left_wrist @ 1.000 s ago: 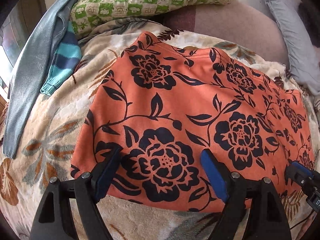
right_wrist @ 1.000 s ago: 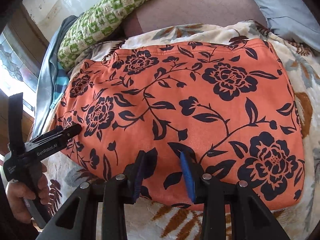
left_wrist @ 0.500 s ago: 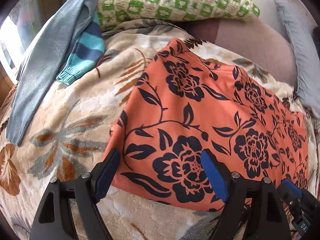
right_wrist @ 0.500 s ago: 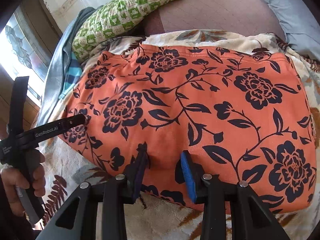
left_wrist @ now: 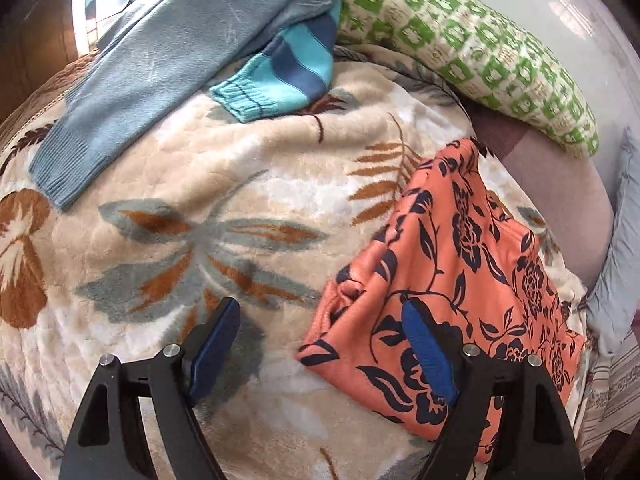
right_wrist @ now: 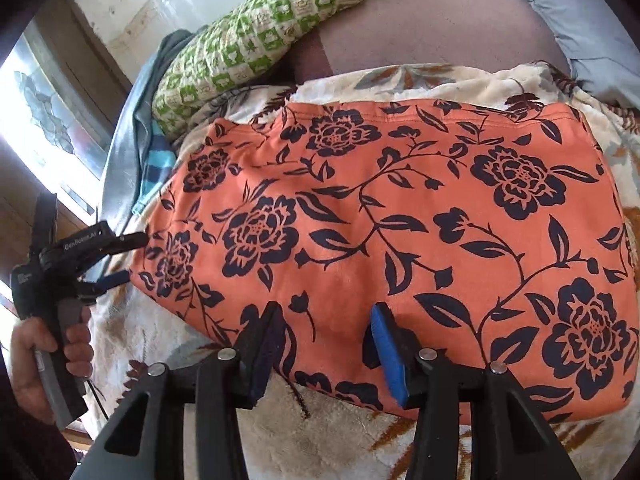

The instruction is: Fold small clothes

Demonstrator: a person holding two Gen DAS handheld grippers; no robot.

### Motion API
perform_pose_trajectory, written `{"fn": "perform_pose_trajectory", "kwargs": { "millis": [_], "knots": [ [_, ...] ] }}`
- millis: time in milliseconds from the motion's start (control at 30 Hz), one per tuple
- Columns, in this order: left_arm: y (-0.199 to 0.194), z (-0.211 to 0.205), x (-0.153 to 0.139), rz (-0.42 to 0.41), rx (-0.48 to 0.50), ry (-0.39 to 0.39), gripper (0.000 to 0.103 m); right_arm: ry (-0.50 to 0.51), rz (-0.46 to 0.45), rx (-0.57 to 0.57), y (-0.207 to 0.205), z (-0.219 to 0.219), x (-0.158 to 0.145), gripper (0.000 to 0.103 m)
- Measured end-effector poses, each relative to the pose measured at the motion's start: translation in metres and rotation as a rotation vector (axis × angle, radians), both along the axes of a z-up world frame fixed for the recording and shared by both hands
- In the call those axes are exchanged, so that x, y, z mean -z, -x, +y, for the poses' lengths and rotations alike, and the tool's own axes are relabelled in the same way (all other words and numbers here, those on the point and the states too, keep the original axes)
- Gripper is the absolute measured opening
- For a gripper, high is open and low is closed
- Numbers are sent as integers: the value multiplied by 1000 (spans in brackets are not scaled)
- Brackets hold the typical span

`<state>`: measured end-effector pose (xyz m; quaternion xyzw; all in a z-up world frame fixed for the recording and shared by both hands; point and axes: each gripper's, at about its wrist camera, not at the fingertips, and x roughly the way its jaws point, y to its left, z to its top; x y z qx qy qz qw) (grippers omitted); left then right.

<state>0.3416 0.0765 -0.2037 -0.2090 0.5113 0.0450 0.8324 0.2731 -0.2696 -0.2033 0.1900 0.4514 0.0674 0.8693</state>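
Across the left wrist view, a cream floral blanket (left_wrist: pixel 248 184) is seen spread over the bed. The left gripper (left_wrist: pixel 320 344) is held above it with its fingers (left_wrist: pixel 426 354) spread wide and nothing pinched: one blue pad is over bare blanket, the other over the near corner of the orange floral garment (left_wrist: pixel 460 264), which lies folded at the right of this view. A grey-blue sweater (left_wrist: pixel 160 60) and a striped teal sleeve (left_wrist: pixel 288 76) are draped at the far edge of the blanket, with a green patterned pillow (left_wrist: pixel 472 52) just beside them.

From the right wrist view, the orange floral garment (right_wrist: pixel 400 216) is seen lying flat on the blanket (right_wrist: pixel 352 428), filling most of the picture. The right gripper (right_wrist: pixel 324 344) is set at the garment's near edge; its fingers (right_wrist: pixel 386 350) have just been opening and now stand apart, with a low ridge of cloth between them that neither pad presses. At the left, the left gripper (right_wrist: pixel 120 256) is seen in a person's hand (right_wrist: pixel 44 356), its tips just beside the garment's left edge. The green pillow (right_wrist: pixel 256 40) lies beyond, against a mauve cushion (right_wrist: pixel 432 24).
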Motion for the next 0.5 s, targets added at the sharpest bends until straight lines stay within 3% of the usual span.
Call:
{"fn": "perform_pose_trajectory", "kwargs": {
  "millis": [167,367,433,500],
  "knots": [
    [6,7,-3,30,36,58,83,-3,-18,74,3,-25,-16,50],
    [19,1,15,115,48,166,83,-74,27,166,8,-57,-9,50],
    [22,-6,13,96,56,140,83,-88,46,172,10,-61,-5,50],
    [23,-9,12,67,61,191,83,-83,63,168,11,-59,-1,50]
  ]
}}
